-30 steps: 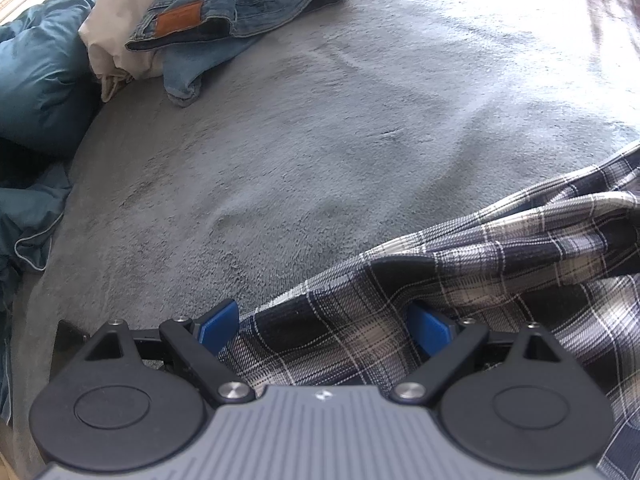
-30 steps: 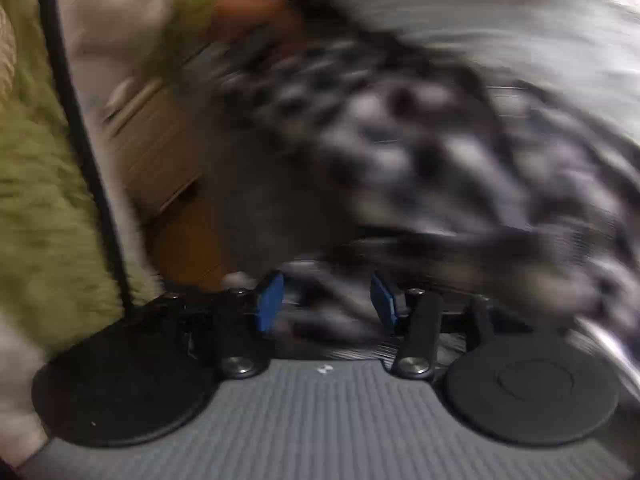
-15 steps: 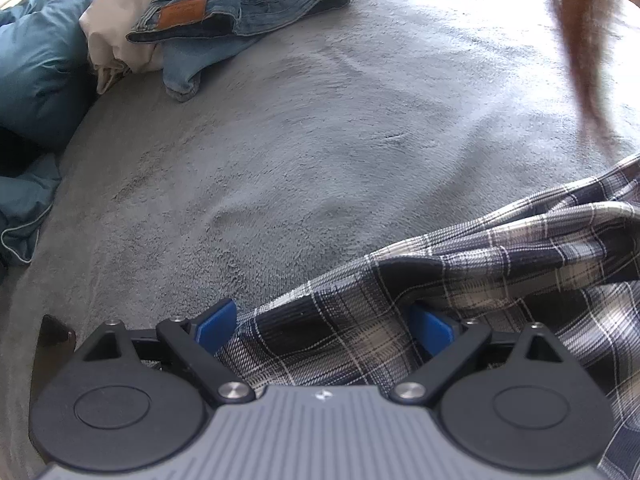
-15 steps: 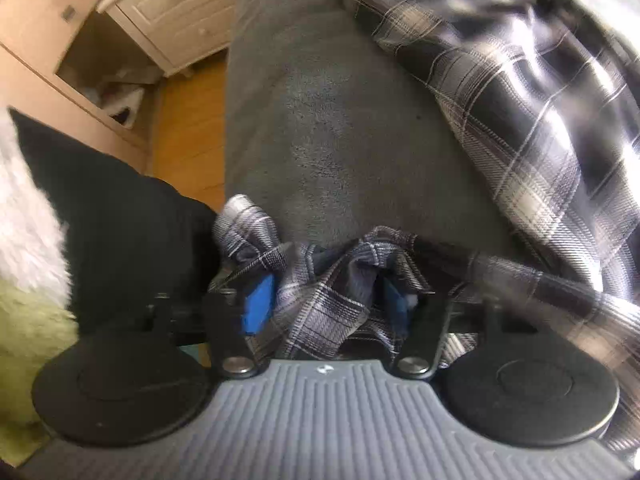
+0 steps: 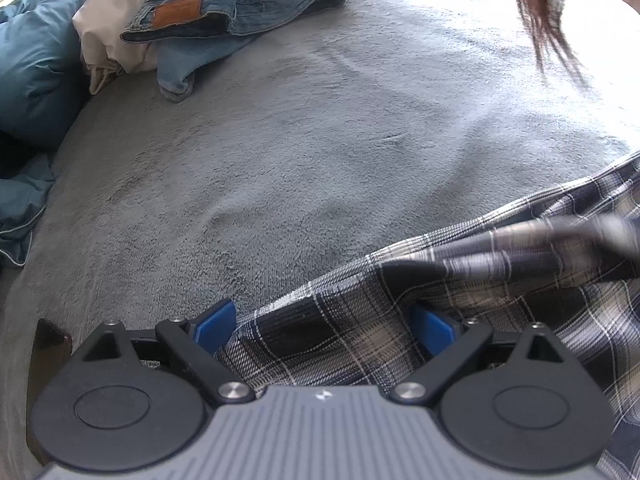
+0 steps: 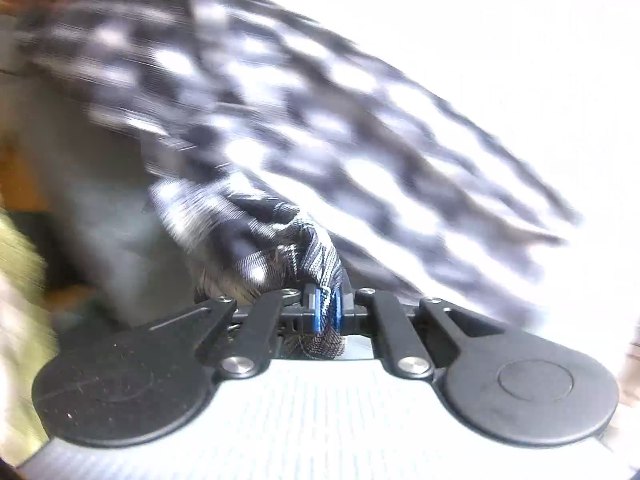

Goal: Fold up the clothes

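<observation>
Plaid shirt [image 5: 460, 300] spread over the near right of a grey blanket [image 5: 300, 152], one edge lying between the wide-spread blue pads of the left gripper [image 5: 324, 326], untouched by either pad. Right gripper [image 6: 327, 307] just squeezed together, pinching a bunched fold of the same shirt [image 6: 280, 248]. Blue jeans [image 5: 240, 4] heaped on a cream cloth [image 5: 100, 28] at the far left, beside a teal duvet [image 5: 32, 68]. Right view badly smeared by motion; strands of hair [image 5: 544, 12] cut off at the top.

Jeans [image 5: 236, 4] lie behind the shirt [image 5: 420, 320] on the blanket [image 5: 320, 140]
</observation>
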`<state>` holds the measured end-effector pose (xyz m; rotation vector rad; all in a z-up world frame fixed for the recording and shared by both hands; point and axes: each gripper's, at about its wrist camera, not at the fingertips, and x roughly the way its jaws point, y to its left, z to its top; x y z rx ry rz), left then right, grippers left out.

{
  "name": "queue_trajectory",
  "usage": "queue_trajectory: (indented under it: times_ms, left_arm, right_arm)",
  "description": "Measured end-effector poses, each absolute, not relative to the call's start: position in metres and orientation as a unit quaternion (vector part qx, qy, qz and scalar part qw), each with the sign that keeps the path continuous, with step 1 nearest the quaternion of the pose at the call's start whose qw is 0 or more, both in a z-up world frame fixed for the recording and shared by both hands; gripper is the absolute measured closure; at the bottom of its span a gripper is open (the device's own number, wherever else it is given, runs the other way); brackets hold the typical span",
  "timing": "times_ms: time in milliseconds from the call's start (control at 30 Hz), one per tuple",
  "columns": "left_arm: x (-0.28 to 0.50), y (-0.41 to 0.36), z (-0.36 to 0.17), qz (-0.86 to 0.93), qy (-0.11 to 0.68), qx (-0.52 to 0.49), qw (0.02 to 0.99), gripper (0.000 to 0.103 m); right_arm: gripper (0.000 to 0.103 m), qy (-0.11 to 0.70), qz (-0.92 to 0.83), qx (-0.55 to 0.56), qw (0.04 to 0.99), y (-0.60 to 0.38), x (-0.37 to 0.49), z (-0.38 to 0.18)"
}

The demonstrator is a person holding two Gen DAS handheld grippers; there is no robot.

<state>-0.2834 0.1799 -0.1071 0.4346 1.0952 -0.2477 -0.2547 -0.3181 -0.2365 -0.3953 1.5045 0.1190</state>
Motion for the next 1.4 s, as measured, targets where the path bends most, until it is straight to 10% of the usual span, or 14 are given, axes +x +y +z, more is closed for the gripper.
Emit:
queue_trajectory:
  times_ms: [133, 267, 500, 633, 900, 1000, 1067, 1400]
  left_arm:
    - [-0.283, 0.181, -0.108, -0.122, 0.514, 0.207, 0.824, 0.007]
    - [-0.283, 0.181, -0.108, -0.127, 0.512, 0.211, 0.823, 0.007]
    - [-0.282, 0.183, -0.109, -0.132, 0.511, 0.202, 0.825, 0.007]
    - [-0.281, 0.182, -0.109, -0.131, 0.511, 0.197, 0.826, 0.007]
    - [-0.283, 0.187, -0.11, -0.128, 0.507, 0.179, 0.833, 0.007]
    - [-0.283, 0.189, -0.109, -0.133, 0.506, 0.174, 0.835, 0.007]
    - [-0.284, 0.191, -0.109, -0.137, 0.503, 0.174, 0.836, 0.007]
    - [-0.286, 0.197, -0.109, -0.157, 0.496, 0.171, 0.836, 0.007]
  right_arm:
    - [0.094, 0.669, -0.036, -0.278, 0.689, -0.407, -0.243, -0.243]
    - [0.055, 0.687, -0.101, -0.259, 0.671, -0.466, -0.223, -0.274]
    - [0.053, 0.595, -0.169, -0.19, 0.763, -0.437, -0.2, -0.245]
    - [0.055, 0.51, 0.003, -0.075, 0.857, -0.332, -0.186, -0.223]
    - [0.06, 0.448, 0.226, -0.212, 0.839, -0.148, -0.158, -0.32]
    - [0.073, 0.443, 0.231, -0.279, 0.82, -0.138, -0.147, -0.346]
    - [0.099, 0.445, 0.229, -0.287, 0.817, -0.14, -0.142, -0.347]
    - [0.1, 0.467, 0.189, -0.182, 0.845, -0.174, -0.095, -0.322]
